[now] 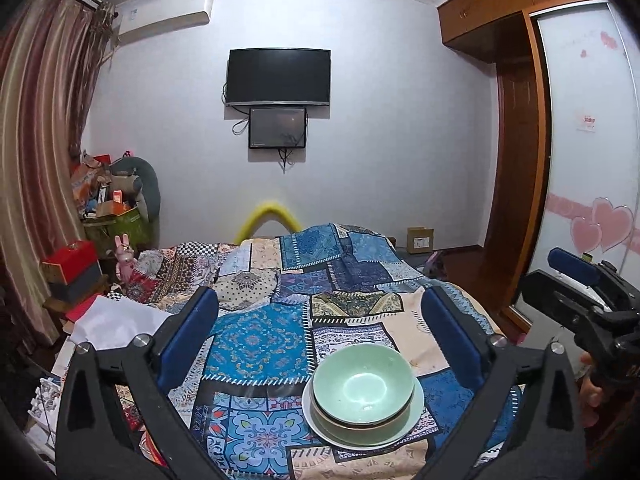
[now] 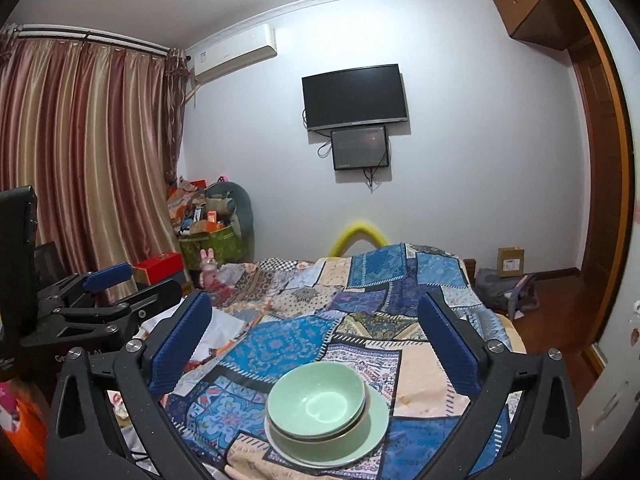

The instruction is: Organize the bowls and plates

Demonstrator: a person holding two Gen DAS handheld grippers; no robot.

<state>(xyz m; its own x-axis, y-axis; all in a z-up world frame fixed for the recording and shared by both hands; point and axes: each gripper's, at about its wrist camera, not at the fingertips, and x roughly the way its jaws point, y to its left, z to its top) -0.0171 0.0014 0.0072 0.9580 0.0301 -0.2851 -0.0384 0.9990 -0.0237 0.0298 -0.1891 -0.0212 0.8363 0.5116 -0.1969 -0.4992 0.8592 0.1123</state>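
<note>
Presently both the left gripper (image 1: 320,334) and right gripper (image 2: 314,340) stand wide and empty, the green bowls (image 1: 363,388) nested on the plate (image 1: 414,412) on the bed (image 1: 256,344), low between the jaws; any further lift should grip one rim squarely.

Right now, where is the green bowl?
The green bowl sits on top of a stack on a pale green plate, on the patchwork bedspread, low between the open fingers in both wrist views.
</note>
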